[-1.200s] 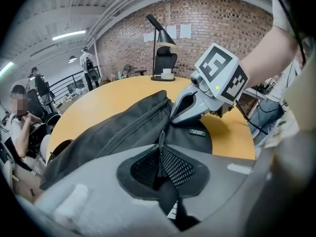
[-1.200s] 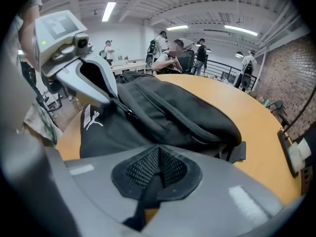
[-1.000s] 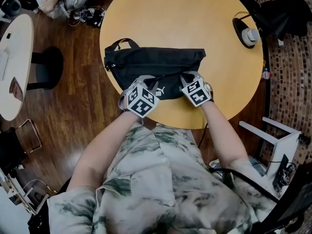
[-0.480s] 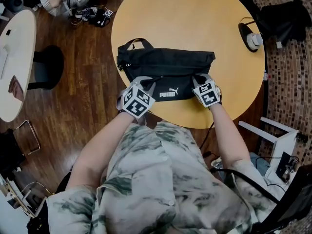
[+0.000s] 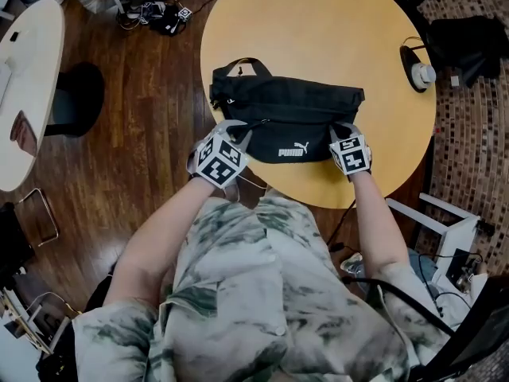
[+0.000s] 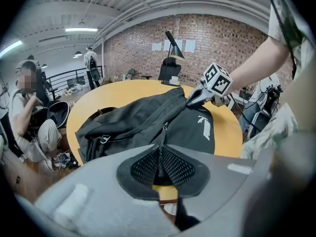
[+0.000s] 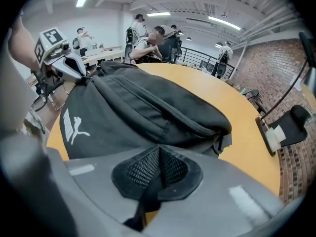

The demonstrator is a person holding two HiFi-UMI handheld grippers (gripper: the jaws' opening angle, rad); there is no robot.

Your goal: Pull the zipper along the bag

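Head view: the black bag [image 5: 290,114] is seen lying across the near side of the round desk [image 5: 318,22], its left end at the rim. The zipper pull [image 6: 163,137] is pinched between the closed jaws of the left gripper [image 6: 159,164], and a fabric tab at the bag's right end is clamped by the right gripper [image 7: 158,169]. Should that anchor be lost, the bag would likely be dragged off the rim instead of unzipped. The thin pull could also be slipped free by a skewed tug.
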